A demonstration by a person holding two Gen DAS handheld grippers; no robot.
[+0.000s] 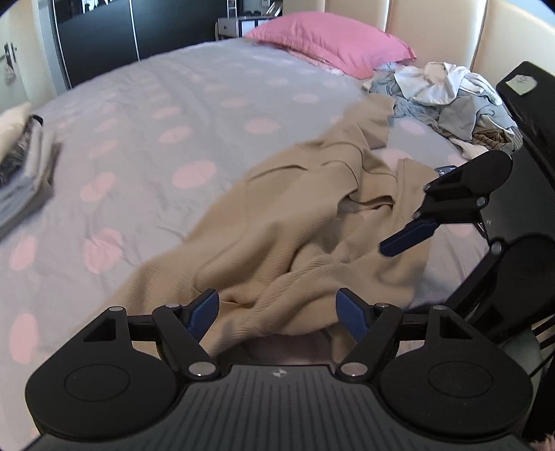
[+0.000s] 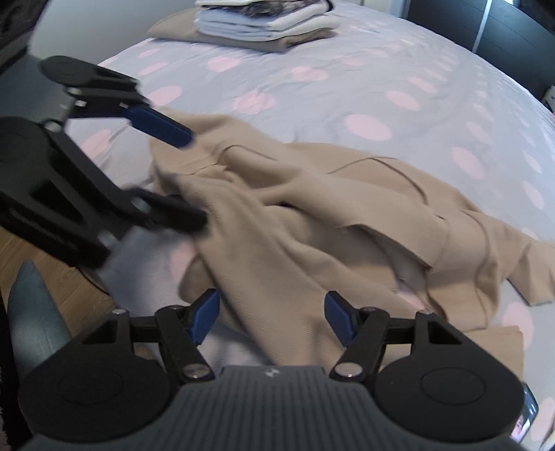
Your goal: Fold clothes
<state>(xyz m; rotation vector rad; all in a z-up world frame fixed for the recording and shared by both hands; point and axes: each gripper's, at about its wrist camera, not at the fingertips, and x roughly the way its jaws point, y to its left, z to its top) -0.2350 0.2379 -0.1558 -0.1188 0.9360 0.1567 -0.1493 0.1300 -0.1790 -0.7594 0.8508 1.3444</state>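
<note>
1. A bed [image 1: 145, 114] fills both views, covered in a grey sheet with pink dots. At its head sit a pink pillow [image 1: 333, 40] and a cream padded headboard [image 1: 433, 31]. Dark wardrobe doors [image 1: 100, 38] stand beyond the far side, and a strip of wooden floor [image 2: 45, 256] shows in the right wrist view.
2. A loose pile of unfolded clothes [image 1: 447, 100], white, grey and pale blue, lies near the pillow. A stack of folded clothes [image 2: 267, 24] rests at the opposite end of the bed.
3. The beige ribbed garment [image 1: 312, 222] lies crumpled on the bed near its edge. In the left wrist view its long axis runs diagonally, from the lower left up toward the pile at the upper right. One narrow part stretches out toward that pile; the rest is bunched in folds, with an opening showing near the middle.
4. The left hand-held gripper [image 1: 277, 312] has its blue fingers spread wide apart, with the near edge of the garment lying between and just ahead of them. No cloth is pinched.
5. The right hand-held gripper [image 2: 272, 317] is likewise spread wide, hovering over a fold of the garment that runs between its fingers; nothing is clamped.
6. Each hand-held gripper shows in the other's view, at opposite ends of the garment, both blurred.
7. A phone [image 2: 525, 419] lies at the lower right of the right wrist view.
</note>
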